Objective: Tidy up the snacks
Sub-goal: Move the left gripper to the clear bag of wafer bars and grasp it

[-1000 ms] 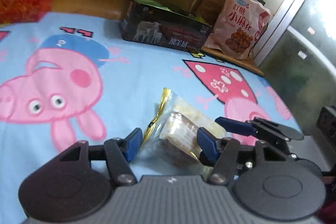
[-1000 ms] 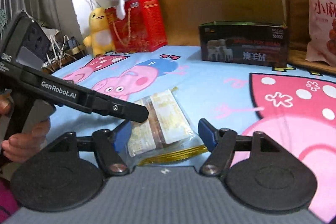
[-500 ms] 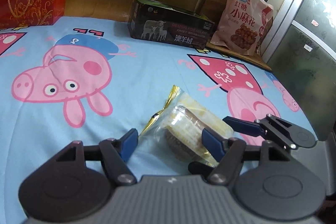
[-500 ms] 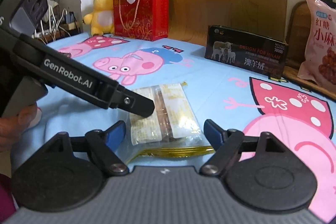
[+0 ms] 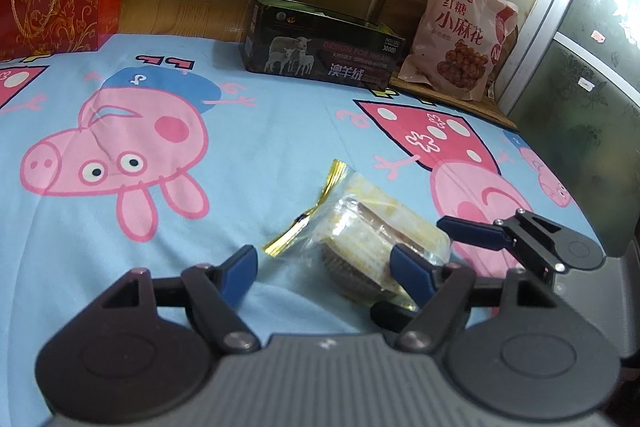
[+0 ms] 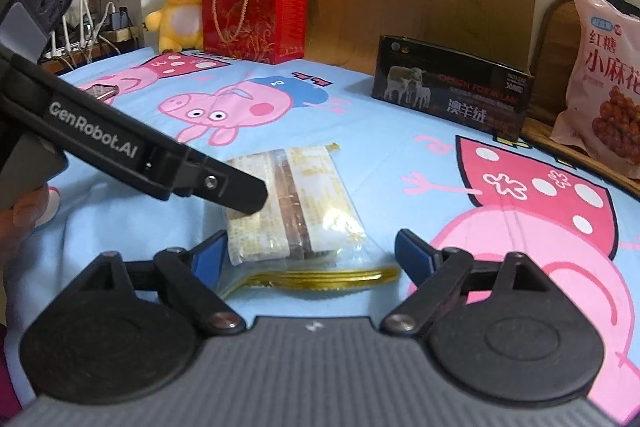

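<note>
The wrapped cake packet (image 6: 292, 203) lies flat on the cartoon-print bedsheet (image 5: 280, 115). Both the left gripper (image 5: 320, 267) and right gripper (image 6: 308, 251) are opening their jaws around it, gripping nothing. The slippery wrapper could slide from a shallow pinch.

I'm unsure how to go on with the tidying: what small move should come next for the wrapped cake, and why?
Probably draw both grippers back off the snack packet. It lies flat on the blue cartoon sheet. The left gripper and the right gripper are both opening, with the packet between the jaws and neither pair visibly clamping it. The black box stands apart at the far edge.
</note>
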Tool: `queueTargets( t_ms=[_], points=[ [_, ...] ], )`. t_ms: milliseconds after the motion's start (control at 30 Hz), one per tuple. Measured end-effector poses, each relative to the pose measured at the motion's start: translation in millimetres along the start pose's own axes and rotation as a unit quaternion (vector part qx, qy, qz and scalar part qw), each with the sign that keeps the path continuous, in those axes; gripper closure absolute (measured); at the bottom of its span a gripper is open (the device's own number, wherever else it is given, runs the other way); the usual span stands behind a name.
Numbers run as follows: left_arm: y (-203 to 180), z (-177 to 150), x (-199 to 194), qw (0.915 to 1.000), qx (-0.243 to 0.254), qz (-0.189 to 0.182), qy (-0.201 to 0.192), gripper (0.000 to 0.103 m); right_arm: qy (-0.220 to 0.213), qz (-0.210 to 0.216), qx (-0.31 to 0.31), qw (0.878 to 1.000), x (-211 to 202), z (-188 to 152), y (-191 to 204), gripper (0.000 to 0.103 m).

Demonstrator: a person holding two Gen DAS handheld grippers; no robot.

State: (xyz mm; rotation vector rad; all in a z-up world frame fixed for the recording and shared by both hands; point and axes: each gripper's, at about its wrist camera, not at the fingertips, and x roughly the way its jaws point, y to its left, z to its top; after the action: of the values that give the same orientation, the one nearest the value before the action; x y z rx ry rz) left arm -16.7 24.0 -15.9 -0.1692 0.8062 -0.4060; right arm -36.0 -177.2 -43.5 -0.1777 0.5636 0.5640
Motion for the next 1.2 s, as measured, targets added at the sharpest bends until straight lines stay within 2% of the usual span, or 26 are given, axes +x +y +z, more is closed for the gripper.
queueTargets(
  t_ms=[733,1033,1200],
  points=[
    [-5.3,-2.5,-2.0,0.9999,0.011,0.004,0.007,0.024,0.004,-0.015,0.018,1.0,-5.7,-3.6,-7.5,0.011],
    [-9.6,8.2,-9.7,0.9977,0.031,0.06,-0.008,0.024,0.004,-0.016,0.015,1.0,-5.9,-4.0,-6.2,0.011],
    [-8.6,11.5,-7.1,0.997,0.036,0.069,-0.005,0.024,0.005,-0.013,0.011,1.0,-6.0,-4.5,-4.6,0.012]
  ],
)
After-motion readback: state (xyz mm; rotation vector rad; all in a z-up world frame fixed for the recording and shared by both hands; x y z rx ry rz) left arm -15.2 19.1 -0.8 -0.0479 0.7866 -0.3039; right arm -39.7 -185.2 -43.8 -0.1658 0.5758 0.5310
